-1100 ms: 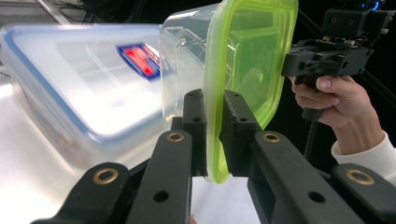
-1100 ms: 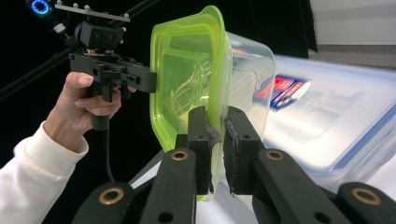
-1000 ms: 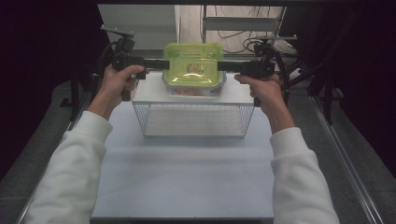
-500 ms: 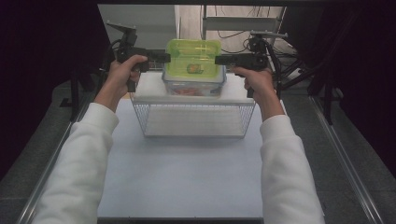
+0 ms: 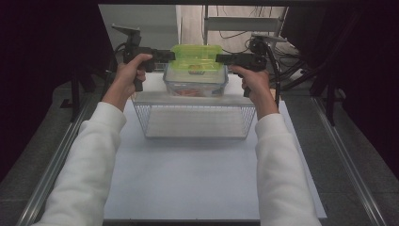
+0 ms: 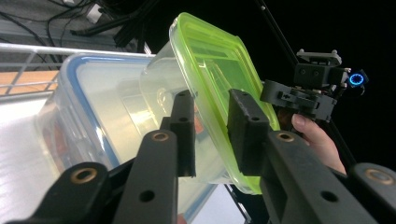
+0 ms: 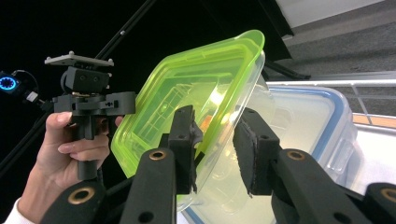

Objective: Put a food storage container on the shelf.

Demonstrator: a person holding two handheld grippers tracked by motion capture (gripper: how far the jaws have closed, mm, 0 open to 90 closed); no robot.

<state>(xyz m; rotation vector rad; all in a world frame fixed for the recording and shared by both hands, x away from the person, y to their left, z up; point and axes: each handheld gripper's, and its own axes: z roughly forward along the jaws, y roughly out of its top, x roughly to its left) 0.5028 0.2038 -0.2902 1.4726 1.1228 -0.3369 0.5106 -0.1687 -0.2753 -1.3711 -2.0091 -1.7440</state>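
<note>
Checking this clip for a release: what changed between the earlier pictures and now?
Both hands carried the green-lidded box down and away, onto the blue-rimmed container. The left tool and right tool have just been opening, the box rim between the jaws, pads apparently off it. The wire basket stayed put.

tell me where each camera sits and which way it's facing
High view: above the person's side, facing forward and down on the table; both sleeves and hands show.
Left gripper view: rides the left gripper, facing the green-lidded box.
Right gripper view: rides the right gripper, facing that box.
Each gripper view also shows the opposite hand.
</note>
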